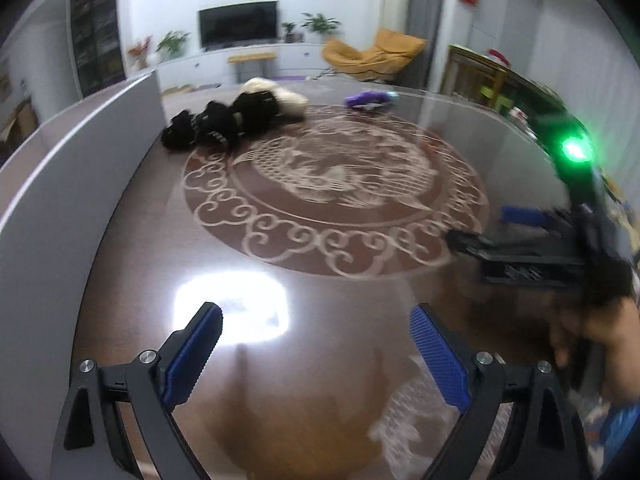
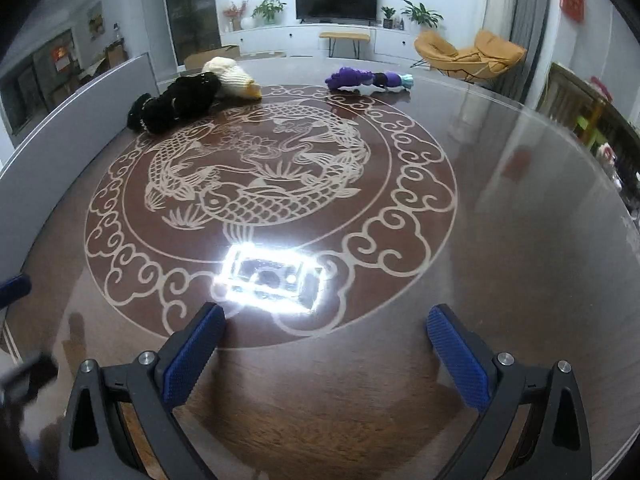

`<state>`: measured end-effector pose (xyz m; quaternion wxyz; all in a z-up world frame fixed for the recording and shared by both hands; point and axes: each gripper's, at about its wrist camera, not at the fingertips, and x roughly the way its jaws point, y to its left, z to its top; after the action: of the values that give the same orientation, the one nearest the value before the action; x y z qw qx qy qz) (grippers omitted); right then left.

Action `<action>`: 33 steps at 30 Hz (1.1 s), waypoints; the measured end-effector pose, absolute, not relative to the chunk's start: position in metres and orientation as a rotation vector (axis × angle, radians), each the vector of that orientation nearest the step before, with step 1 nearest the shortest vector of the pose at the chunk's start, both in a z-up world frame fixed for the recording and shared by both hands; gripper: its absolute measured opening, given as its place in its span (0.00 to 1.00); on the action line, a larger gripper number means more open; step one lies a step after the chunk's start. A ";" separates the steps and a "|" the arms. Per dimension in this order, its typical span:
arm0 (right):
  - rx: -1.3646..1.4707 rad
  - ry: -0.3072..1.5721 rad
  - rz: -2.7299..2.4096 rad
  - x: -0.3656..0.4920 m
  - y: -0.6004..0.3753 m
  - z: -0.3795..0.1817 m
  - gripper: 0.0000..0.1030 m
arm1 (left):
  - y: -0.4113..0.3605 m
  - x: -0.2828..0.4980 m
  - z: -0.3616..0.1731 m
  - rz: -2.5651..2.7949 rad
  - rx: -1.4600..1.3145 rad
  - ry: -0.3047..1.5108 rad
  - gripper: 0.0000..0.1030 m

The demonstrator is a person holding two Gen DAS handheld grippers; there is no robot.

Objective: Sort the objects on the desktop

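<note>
Two grippers hang over a round worktop (image 2: 500, 184) with nothing in either. The left gripper (image 1: 316, 324) has its jaws spread wide over bare wood, and the right gripper (image 2: 326, 330) stands just as wide, its blue pads clear of everything. No earlier view is on hand, so only this can be said: both are empty and tilted down at the surface.

The things to sort lie at the far side, well apart from both grippers. A black knitted heap (image 2: 172, 104) touches a cream knitted piece (image 2: 230, 76), and to the right of them a purple and white bundle (image 2: 368, 80) lies alone; it may be socks or gloves, but the far edge is too small to tell. Grouped that way, they look partly sorted by colour.

The worktop is dark glossy wood with a pale fish-and-cloud pattern, and it mirrors a bright lamp. A grey partition (image 2: 80, 96) runs along its left. Behind are a television (image 2: 336, 0), potted plants and a yellow chair (image 2: 472, 56).
</note>
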<state>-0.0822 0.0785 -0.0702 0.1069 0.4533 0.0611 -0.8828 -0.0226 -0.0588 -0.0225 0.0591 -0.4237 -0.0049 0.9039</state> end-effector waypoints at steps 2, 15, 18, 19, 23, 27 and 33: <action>1.336 0.179 -2.598 -0.085 0.078 -0.071 1.00 | -0.063 -0.033 -0.027 2.757 -1.304 -0.012 0.93; 1.335 0.181 -2.597 -0.084 0.077 -0.069 1.00 | -0.063 -0.055 -0.050 2.737 -1.403 0.054 1.00; 1.335 0.181 -2.596 -0.083 0.078 -0.070 1.00 | -0.063 -0.053 -0.049 2.737 -1.401 0.051 1.00; 1.335 0.181 -2.596 -0.083 0.078 -0.070 1.00 | -0.063 -0.053 -0.049 2.737 -1.400 0.051 1.00; 1.335 0.181 -2.596 -0.086 0.077 -0.070 1.00 | -0.062 -0.053 -0.049 2.737 -1.400 0.051 1.00; 1.335 0.181 -2.596 -0.086 0.077 -0.071 1.00 | -0.062 -0.053 -0.049 2.737 -1.401 0.050 1.00; 1.335 0.181 -2.596 -0.085 0.077 -0.071 1.00 | -0.062 -0.053 -0.048 2.738 -1.401 0.050 1.00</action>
<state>-0.0849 0.0768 -0.0710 0.1083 0.4537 0.0616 -0.8824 -0.0530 -0.0625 -0.0483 0.0330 -0.4552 0.0162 0.8896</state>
